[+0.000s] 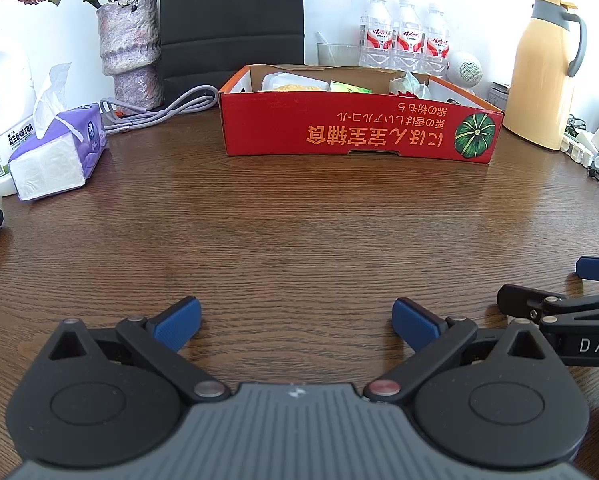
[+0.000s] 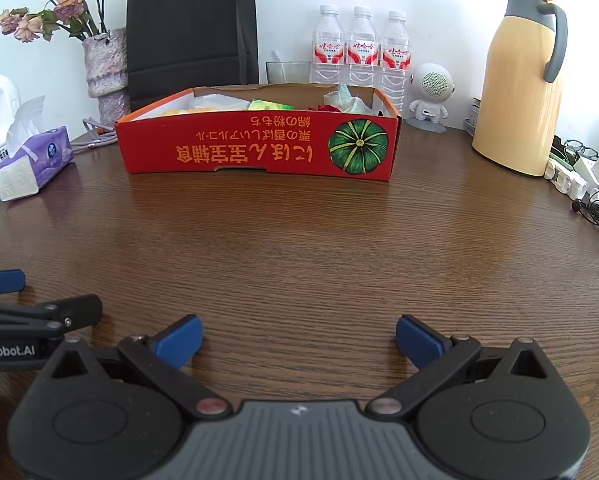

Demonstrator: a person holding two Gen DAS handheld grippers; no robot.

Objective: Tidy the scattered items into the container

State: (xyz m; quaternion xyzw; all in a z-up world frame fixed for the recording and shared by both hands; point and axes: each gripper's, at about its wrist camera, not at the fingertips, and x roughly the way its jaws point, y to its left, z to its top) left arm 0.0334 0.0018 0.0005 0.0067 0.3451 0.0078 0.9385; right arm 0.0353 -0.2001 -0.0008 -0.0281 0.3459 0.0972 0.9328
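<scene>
**Mia:** What is sitting on the big brown table [image 1: 299, 216]?

**Ben:** A long red box [image 1: 359, 128] is sitting far across it, straight ahead of both claws. It is lying flat with its top open, and the writing and the green pumpkin picture on its side are showing upside down.

**Mia:** Is anything lying inside it?

**Ben:** Yes. A yellow thing [image 1: 299, 87], a green packet [image 1: 349, 87] and a crinkly pale wrapper [image 1: 409, 85] are poking up over the wall (I cannot tell what they really are).

**Mia:** And the claws?

**Ben:** The left claw [image 1: 297, 322] is resting low near the front of the table with its blue pads [image 1: 177, 322] spread wide apart and nothing between them. The right claw [image 2: 299, 340] is doing the same, wide and holding nothing. They are sitting side by side, and each one is showing at the edge of the other's view.

**Mia:** How far is the box from them?

**Ben:** Well apart. Bare wood is lying between the claws and the box.

**Mia:** What is standing behind the box?

**Ben:** A yellow jug [image 2: 519, 92], a black bag [image 2: 191, 32], a vase of flowers [image 2: 105, 72], three water bottles [image 2: 361, 48] and a tissue pack [image 1: 57, 152] off to the left.
</scene>
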